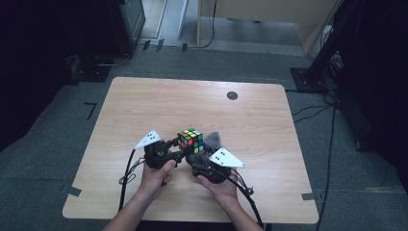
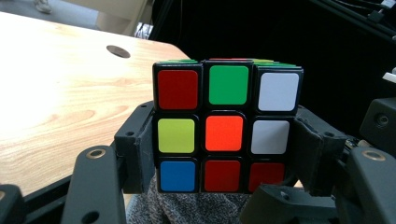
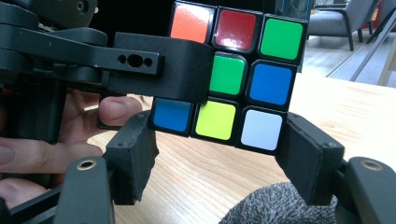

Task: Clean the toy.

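A scrambled Rubik's cube point(image 1: 190, 138) is held up just above the wooden table point(image 1: 144, 106), near its front middle. My left gripper point(image 1: 182, 147) comes at it from the left. In the left gripper view, the left gripper point(image 2: 224, 149) is shut on the cube point(image 2: 226, 126), a pad pressed on each side of its middle layer. My right gripper point(image 1: 197, 153) comes from the right and below. In the right gripper view, the right gripper point(image 3: 217, 140) has its pads against the two ends of the cube's point(image 3: 233, 79) tilted bottom layer. A left jaw crosses the cube's face there.
A grey knitted cloth point(image 1: 212, 140) lies under and beside the cube, also at the bottom of the right gripper view point(image 3: 275, 207). A small black disc point(image 1: 232, 95) marks the table's far side. Cables trail from both grippers over the front edge. Dark equipment stands around the table.
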The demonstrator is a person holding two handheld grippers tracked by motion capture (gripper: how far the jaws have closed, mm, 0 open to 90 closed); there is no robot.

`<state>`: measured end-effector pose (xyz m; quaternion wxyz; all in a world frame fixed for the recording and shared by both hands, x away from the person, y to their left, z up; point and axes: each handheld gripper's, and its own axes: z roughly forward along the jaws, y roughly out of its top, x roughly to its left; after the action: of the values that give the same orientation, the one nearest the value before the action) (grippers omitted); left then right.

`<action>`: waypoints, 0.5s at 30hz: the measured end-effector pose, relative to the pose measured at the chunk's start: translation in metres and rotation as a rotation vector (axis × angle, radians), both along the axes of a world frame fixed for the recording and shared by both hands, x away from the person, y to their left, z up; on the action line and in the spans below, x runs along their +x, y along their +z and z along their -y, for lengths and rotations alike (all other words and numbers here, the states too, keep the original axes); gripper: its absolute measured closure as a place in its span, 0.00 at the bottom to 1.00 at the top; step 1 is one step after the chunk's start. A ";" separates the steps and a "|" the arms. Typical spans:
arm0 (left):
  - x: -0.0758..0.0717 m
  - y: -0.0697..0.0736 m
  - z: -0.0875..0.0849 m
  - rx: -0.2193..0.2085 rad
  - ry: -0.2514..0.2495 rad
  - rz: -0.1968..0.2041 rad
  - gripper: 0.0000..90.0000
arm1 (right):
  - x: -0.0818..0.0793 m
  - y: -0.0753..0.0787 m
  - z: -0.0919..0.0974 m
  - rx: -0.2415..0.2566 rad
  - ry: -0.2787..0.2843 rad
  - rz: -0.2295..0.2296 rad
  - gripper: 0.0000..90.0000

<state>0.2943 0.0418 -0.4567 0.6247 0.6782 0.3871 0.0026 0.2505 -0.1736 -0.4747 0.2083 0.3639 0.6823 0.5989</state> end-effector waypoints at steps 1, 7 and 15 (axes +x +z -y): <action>0.000 0.000 0.000 -0.002 -0.002 -0.003 0.38 | 0.000 -0.001 -0.001 0.003 -0.003 -0.008 0.35; -0.003 0.001 0.006 -0.012 -0.043 -0.009 0.38 | 0.001 -0.002 -0.004 -0.003 -0.034 -0.019 0.29; -0.003 0.000 0.008 -0.014 -0.034 -0.016 0.38 | -0.001 -0.002 -0.004 0.009 -0.058 -0.010 0.31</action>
<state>0.2915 0.0343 -0.4562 0.6263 0.6803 0.3803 -0.0160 0.2493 -0.1692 -0.4764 0.2208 0.3874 0.6698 0.5938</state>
